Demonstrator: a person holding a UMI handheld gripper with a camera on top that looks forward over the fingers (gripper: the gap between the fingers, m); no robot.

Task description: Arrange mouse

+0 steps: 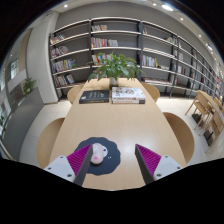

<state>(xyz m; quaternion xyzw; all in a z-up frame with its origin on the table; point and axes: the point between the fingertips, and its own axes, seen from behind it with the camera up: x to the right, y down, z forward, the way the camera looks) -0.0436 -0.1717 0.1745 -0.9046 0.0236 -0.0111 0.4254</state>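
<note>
Two spread fingers of the gripper (112, 160) hang over the table's (120, 125) near edge, where the mouse (97, 154) on its dark mouse pad (95, 153) sits nearer the left finger, so an off-centre closure could shove it aside.

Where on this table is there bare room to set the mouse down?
Bare wood stretches across the table between the dark mouse pad and the books, plus right of the pad. Crowded: the far end with books and plant. The mouse sits between the open tongs.
</note>
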